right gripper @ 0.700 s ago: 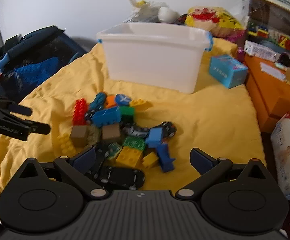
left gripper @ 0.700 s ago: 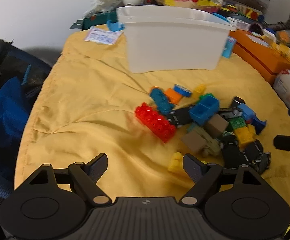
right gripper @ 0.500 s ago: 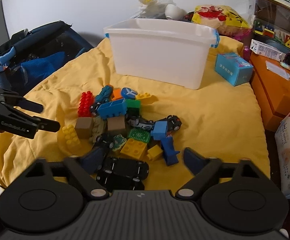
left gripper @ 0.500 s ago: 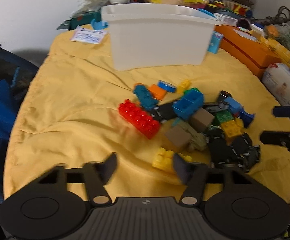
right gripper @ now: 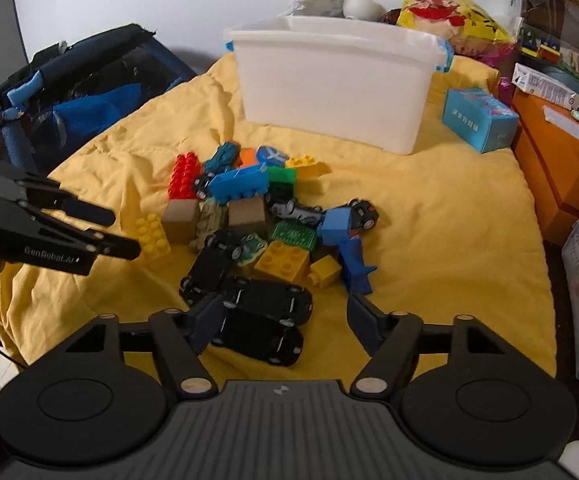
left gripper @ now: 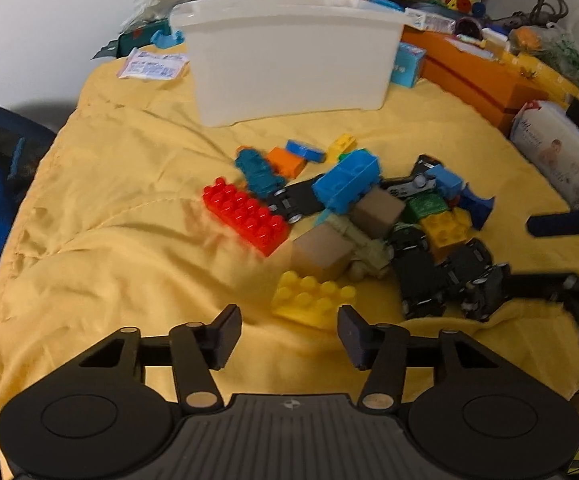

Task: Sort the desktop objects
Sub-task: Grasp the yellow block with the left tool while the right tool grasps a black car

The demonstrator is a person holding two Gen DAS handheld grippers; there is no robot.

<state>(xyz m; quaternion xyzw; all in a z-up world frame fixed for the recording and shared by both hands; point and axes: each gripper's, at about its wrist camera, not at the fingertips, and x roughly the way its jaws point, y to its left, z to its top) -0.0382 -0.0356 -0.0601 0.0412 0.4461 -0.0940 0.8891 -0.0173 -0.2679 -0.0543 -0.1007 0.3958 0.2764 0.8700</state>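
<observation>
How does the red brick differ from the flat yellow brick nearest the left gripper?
The red brick is longer, with more studs in each of its two rows; the flat yellow brick is shorter. The red brick lies at the pile's far left edge, away from both grippers; the yellow brick sits just ahead of the left gripper, whose jaws stand open. Both are studded plastic bricks lying studs up on the yellow cloth.

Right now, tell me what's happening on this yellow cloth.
A person holds a gripper in each hand over a pile of toys. The left gripper, open, lines up on the yellow brick. The right gripper, open, straddles the black toy cars. Neither grips anything yet, and the white bin waits behind the pile.
</observation>
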